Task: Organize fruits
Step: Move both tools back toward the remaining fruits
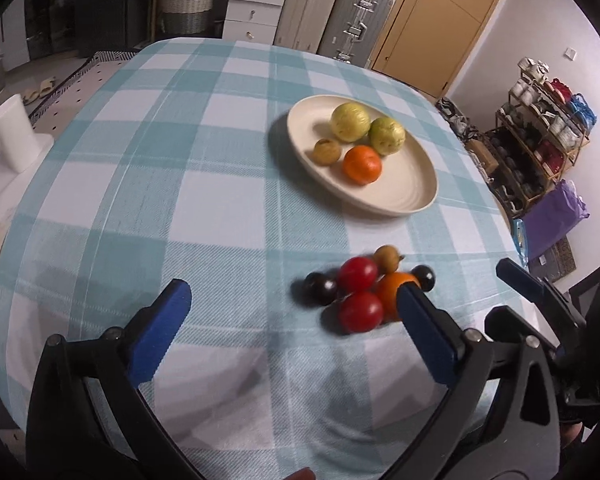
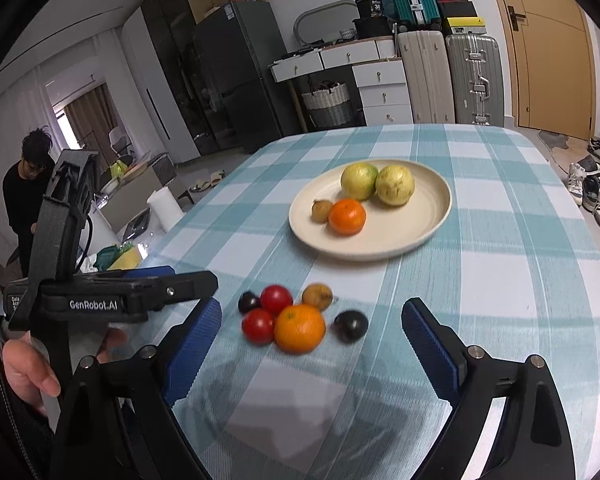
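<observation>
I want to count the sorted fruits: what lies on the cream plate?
On the plate: two green-yellow fruits, an orange, one small brown fruit. Anything behind the green-yellow ones is hidden.

Oranges (image 2: pixel 299 328) two, tomatoes (image 2: pixel 276 299) two, guavas (image 2: pixel 359 181) two.

Table (image 2: pixel 500 280) covered edge to edge by a teal-and-white checked tablecloth (image 1: pixel 140 160). Directly on the cloth: a cream plate (image 2: pixel 404 236) toward the far side, and a loose fruit cluster nearer the cameras, well apart from the plate. Cluster: one orange (image 2: pixel 299 328), two red tomatoes (image 2: pixel 276 299) (image 2: pixel 258 325) touching each other and beside the orange, a small brown fruit (image 2: pixel 317 296) just behind the orange, a dark plum (image 2: pixel 248 302) against the tomatoes on the left, and a second dark plum (image 2: pixel 351 325) just right of the orange, slightly apart. Cluster is motion-blurred in both views.
</observation>
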Demonstrator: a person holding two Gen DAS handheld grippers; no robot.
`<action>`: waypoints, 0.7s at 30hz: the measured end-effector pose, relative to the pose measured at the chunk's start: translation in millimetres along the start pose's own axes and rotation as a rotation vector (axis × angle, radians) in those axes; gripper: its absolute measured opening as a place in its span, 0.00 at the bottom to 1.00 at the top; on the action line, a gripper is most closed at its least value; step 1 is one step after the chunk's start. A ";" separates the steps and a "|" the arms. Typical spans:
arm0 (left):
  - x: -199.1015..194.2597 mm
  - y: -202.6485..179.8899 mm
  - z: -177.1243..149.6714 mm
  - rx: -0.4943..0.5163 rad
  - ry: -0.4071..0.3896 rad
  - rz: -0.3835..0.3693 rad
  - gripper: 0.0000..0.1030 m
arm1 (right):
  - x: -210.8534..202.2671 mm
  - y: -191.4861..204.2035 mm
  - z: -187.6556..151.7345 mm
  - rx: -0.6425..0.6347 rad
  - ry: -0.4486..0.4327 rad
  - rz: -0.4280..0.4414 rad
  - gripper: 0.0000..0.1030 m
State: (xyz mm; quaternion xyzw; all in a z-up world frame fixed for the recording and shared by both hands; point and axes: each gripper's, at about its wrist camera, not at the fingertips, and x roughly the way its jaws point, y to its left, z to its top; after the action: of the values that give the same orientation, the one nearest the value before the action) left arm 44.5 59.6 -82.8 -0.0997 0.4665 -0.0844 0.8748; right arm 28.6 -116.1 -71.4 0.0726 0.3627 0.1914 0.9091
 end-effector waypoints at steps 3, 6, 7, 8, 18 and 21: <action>3.3 4.0 -10.1 -0.005 0.013 0.007 0.99 | 3.0 -0.5 -9.1 0.015 0.021 0.013 0.91; 9.1 3.2 -22.1 -0.001 0.032 0.017 0.99 | 9.0 -0.8 -18.4 0.038 0.050 0.047 0.91; 10.8 2.8 -25.9 -0.001 0.038 0.015 0.99 | 10.4 -0.5 -21.3 0.045 0.058 0.059 0.91; 14.0 3.3 -31.1 -0.006 0.052 0.011 0.99 | 12.5 -0.2 -23.8 0.053 0.066 0.072 0.91; 19.9 14.7 -46.1 -0.030 0.050 -0.004 0.99 | 42.5 -5.4 -31.2 0.171 0.142 0.160 0.82; 18.8 18.7 -46.2 -0.034 0.045 -0.009 0.99 | 49.0 -6.7 -29.3 0.199 0.153 0.172 0.80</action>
State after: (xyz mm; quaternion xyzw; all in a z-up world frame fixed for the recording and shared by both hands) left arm 17.4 68.7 -127.7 -0.1145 0.4869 -0.0827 0.8620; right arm 43.0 -102.8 -125.4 0.1784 0.4407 0.2365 0.8474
